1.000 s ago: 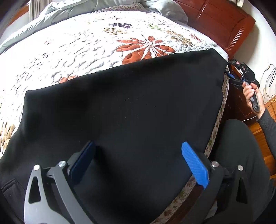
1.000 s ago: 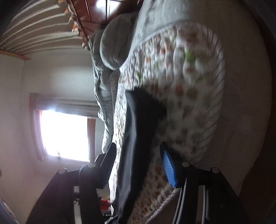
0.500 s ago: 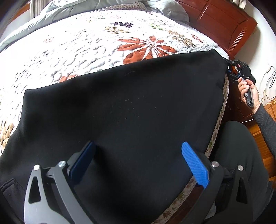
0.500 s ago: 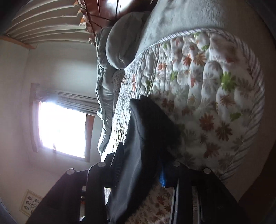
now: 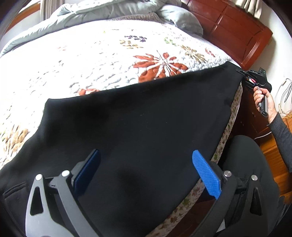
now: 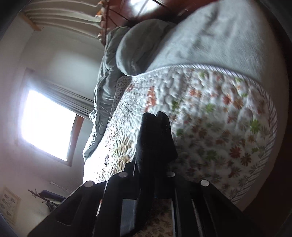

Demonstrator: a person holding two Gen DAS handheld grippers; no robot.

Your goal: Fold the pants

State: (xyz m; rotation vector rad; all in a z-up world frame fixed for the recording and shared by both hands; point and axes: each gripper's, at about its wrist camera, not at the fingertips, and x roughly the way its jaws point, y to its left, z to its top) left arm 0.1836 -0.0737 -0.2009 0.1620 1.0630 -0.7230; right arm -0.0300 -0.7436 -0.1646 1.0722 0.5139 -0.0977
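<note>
1. The left gripper [image 5: 145, 168] hovers over the near part of the black pants [image 5: 138, 124], its blue pads spread wide apart and pressing on nothing; it looks much as it did a second ago.
2. The pants lie spread on the flowered quilt [image 5: 91, 60] along the bed's near edge, one corner reaching toward the headboard [image 5: 237, 31].
3. At that far corner the right gripper [image 6: 153, 175] has changed most: a second ago its jaws stood open around the cloth edge, and now they are closing on a bunched fold of it (the pads themselves are hidden by the fabric).
4. With that corner pinched, a fold across the bed looks ready to begin.
5. A grey duvet [image 5: 102, 11] heaped at the far side may crowd the landing spot; the person's knee [image 5: 244, 155] stands just beside the bed edge.
</note>
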